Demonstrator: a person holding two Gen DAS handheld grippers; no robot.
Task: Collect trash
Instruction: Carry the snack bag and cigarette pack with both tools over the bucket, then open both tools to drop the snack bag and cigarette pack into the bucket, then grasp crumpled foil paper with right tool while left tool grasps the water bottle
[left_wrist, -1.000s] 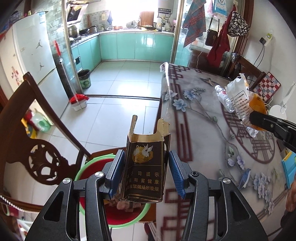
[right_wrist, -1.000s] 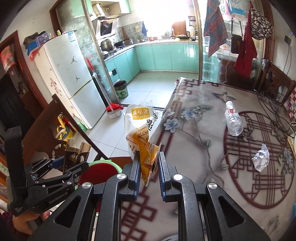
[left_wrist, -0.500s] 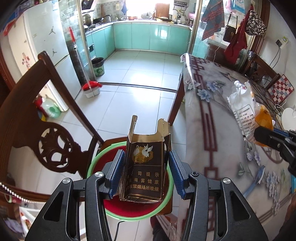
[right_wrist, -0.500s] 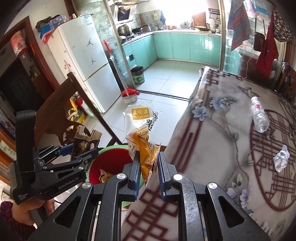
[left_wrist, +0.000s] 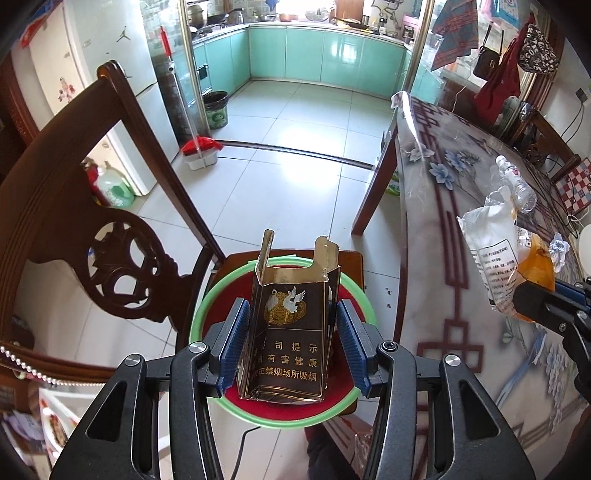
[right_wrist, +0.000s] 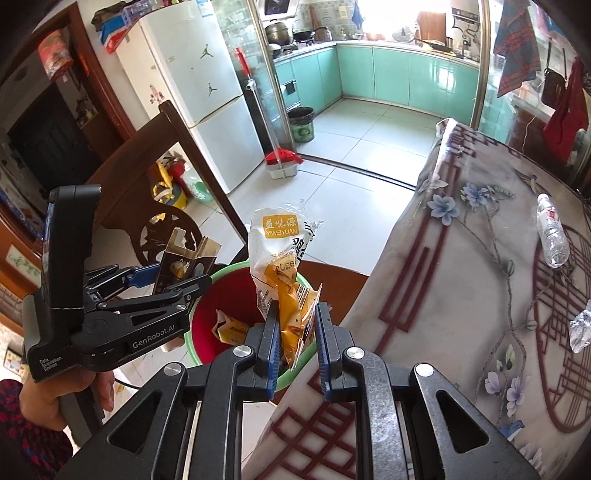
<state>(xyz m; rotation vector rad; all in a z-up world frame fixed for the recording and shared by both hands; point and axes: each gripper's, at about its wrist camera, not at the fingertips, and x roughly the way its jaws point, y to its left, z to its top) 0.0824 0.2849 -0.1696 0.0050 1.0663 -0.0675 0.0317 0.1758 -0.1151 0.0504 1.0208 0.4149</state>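
My left gripper (left_wrist: 291, 317) is shut on an opened dark cigarette pack (left_wrist: 290, 332) and holds it directly over a red bin with a green rim (left_wrist: 354, 295) that stands on a chair seat. In the right wrist view that left gripper (right_wrist: 173, 275) with the cigarette pack (right_wrist: 181, 264) hangs at the bin's (right_wrist: 221, 299) left rim. My right gripper (right_wrist: 295, 314) is shut on a white and orange snack wrapper (right_wrist: 280, 254), above the bin's near right rim. An orange packet (right_wrist: 231, 328) lies inside the bin. The snack wrapper (left_wrist: 495, 254) also shows at the right of the left wrist view.
A carved wooden chair back (left_wrist: 110, 236) rises left of the bin. The table with a floral cloth (right_wrist: 461, 280) is on the right, with a plastic bottle (right_wrist: 552, 232) and a crumpled clear wrapper (right_wrist: 580, 330) on it. A hand (right_wrist: 55, 395) holds the left gripper's handle.
Both grippers have moved left and down, away from the table, and now hang over the bin. Each keeps its hold on its piece of trash.
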